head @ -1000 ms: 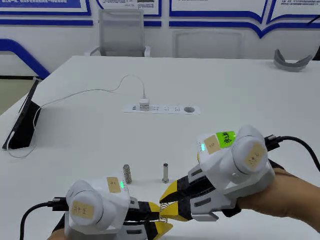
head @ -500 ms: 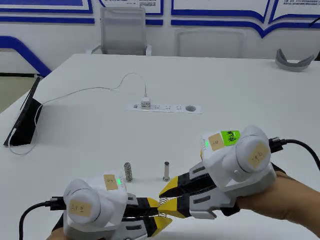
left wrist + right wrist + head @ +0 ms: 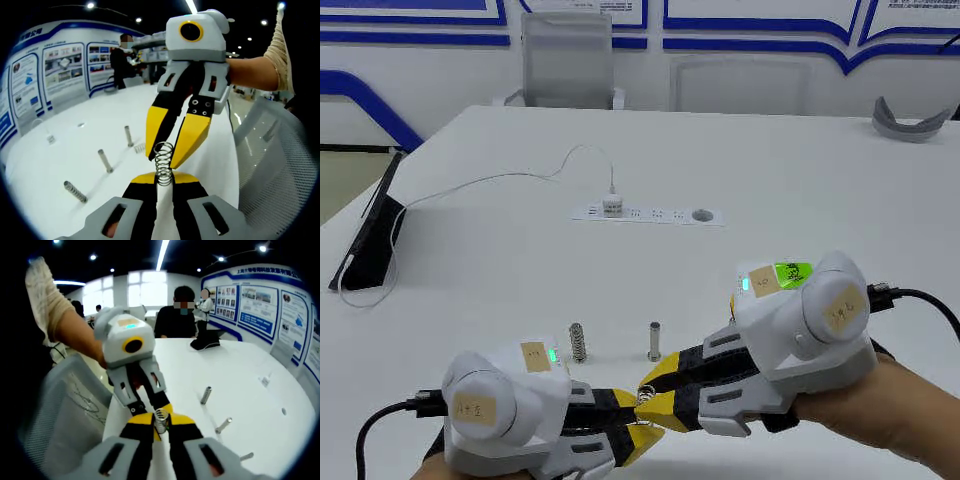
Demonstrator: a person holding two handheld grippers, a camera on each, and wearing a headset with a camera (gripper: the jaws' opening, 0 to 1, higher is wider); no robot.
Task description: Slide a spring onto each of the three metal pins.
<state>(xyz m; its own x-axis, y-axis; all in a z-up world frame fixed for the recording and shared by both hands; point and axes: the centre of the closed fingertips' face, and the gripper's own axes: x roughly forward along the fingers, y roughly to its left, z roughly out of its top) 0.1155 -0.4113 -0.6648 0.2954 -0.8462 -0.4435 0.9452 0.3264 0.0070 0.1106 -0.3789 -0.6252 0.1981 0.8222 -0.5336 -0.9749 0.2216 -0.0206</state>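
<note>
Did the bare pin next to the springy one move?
No. The bare pin keeps its place beside the spring-covered pin and in front of the power strip. The whole picture shifted slightly, so the camera moved.

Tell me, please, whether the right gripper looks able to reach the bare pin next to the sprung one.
Probably yes: the bare pin stands just beyond the right gripper, nothing between them. But its jaws hold the spring, so it would carry that along.

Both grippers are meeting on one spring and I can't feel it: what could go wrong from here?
The spring, pinched between the fingers of the left gripper and right gripper, could flick away if one lets go unevenly. The bare pin stands just beyond them; a swing could topple it.
</note>
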